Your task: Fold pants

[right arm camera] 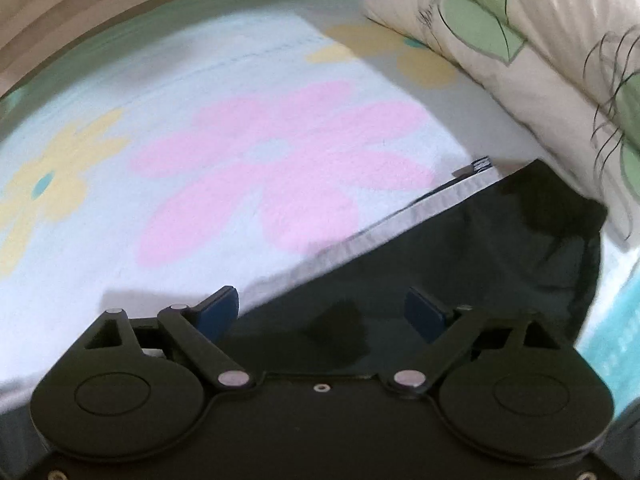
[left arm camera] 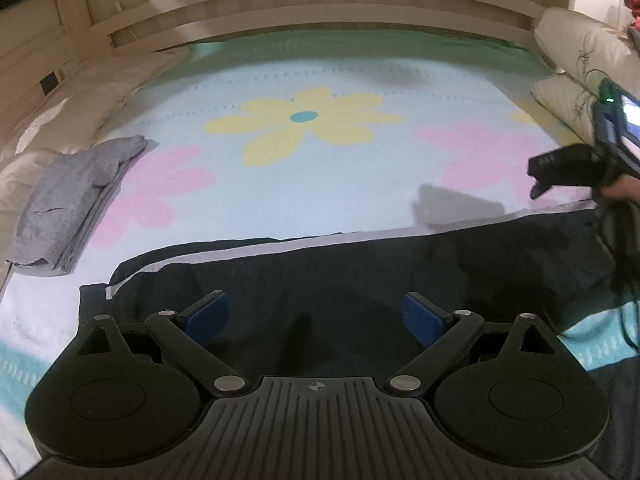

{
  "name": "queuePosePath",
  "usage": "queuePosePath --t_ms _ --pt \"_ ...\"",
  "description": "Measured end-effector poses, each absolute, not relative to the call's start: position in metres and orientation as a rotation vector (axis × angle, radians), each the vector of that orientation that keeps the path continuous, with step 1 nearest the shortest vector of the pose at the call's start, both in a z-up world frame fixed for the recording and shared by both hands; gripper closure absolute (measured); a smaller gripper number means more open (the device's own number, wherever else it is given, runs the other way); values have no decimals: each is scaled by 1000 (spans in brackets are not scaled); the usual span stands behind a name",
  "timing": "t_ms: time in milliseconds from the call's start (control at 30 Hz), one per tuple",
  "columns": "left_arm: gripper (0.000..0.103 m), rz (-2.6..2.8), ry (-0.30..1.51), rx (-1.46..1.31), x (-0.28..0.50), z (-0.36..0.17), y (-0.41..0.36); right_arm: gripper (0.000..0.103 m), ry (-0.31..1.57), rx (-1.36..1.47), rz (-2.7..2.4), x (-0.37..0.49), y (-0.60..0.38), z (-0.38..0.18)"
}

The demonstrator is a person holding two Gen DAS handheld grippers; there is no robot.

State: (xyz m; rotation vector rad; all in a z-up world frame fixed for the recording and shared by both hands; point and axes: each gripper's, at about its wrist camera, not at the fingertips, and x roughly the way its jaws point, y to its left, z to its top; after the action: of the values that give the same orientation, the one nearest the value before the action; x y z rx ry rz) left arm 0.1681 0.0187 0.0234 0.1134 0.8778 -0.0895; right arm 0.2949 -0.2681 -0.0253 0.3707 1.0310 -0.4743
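Fingers (right arm camera: 320, 316) spread above dark pants (right arm camera: 460, 248)

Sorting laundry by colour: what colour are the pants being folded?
The pants are black with a pale grey edge stripe, clearest in the right wrist view.

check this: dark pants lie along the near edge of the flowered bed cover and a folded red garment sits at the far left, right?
Not quite: the folded garment at the far left is grey, not red, as the left wrist view shows. The dark pants do lie along the near edge of the flowered bed cover.
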Motion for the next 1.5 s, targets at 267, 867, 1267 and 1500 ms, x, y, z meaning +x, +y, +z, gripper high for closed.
queuePosePath --t_ms 267,867,1267,1500 --pt "9 -54 898 105 174 20 22 14 1071 488 -577 331 -281 -60" --pt "9 -94 1008 -90 205 8 33 88 1104 579 -368 198 -309 -41" --pt "9 -28 1179 -181 286 -42 28 88 1139 520 -336 196 -310 -57" --pt "10 29 1218 -244 304 -64 34 87 1147 500 -333 200 -300 -56"
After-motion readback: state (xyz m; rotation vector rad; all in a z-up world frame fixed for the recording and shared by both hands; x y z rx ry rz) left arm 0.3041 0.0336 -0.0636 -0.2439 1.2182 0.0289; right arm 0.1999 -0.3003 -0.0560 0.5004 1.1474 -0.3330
